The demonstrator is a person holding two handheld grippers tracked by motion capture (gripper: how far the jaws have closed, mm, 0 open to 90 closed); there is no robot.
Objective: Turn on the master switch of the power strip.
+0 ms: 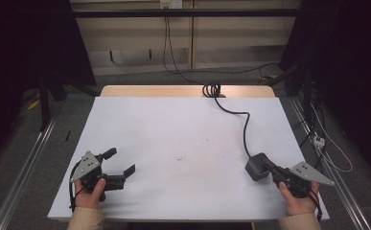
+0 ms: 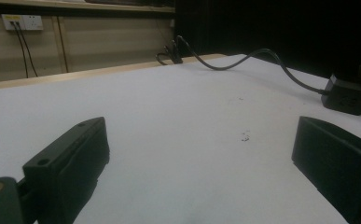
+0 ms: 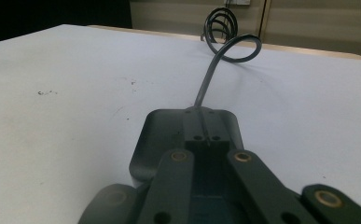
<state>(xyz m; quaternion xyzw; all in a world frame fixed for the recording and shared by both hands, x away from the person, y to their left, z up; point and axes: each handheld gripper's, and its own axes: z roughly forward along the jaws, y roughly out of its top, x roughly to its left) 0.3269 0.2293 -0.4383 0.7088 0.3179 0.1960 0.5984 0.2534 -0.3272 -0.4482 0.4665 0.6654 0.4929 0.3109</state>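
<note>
The black power adapter (image 1: 258,166) lies near the front right corner of the white surface (image 1: 173,129), and the right gripper (image 1: 274,173) sits just behind it with its fingers pressed together, tips meeting the adapter's near end. Well to the adapter's left, the left gripper (image 1: 121,163) rests with fingers spread on nothing. From the adapter's far side its cable (image 1: 244,125) snakes away to a coil (image 1: 212,89) at the far edge; a wall socket (image 1: 170,4) sits beyond
</note>
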